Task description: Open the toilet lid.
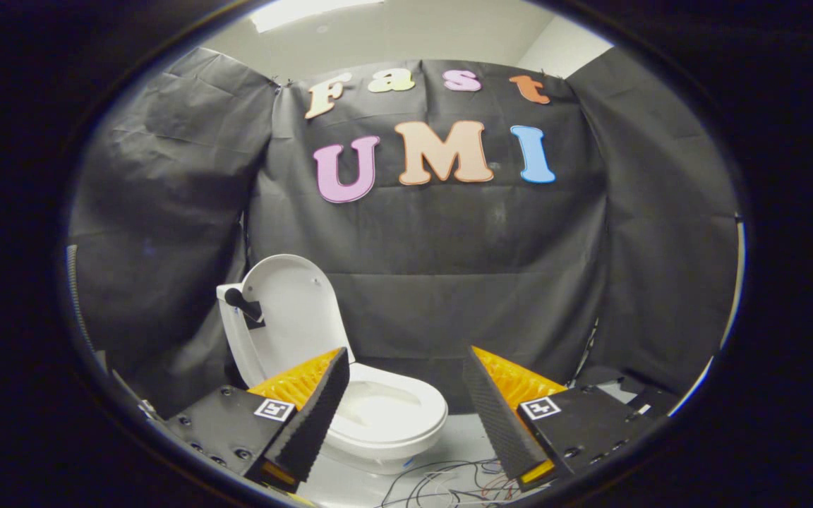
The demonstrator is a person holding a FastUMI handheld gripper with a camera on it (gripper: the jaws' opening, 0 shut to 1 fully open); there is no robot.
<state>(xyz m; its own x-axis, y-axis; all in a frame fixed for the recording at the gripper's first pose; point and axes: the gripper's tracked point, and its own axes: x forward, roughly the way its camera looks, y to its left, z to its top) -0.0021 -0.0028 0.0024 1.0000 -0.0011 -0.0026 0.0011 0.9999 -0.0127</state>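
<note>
Toilet lid (292,314) stands upright, opening judged complete; gripper (406,391) fingers spread apart, holding nothing; next move: withdraw clear of bowl (392,416).

The white oval plastic toilet lid (286,310) stands raised, upright behind the white ceramic toilet bowl (385,416), with the black cloth wall (449,268) behind both. The gripper (406,367) has its fingers spread wide with nothing between them, the toilet just beyond its left finger. Thin loose wires (449,483) lie on the floor before the bowl.
</note>
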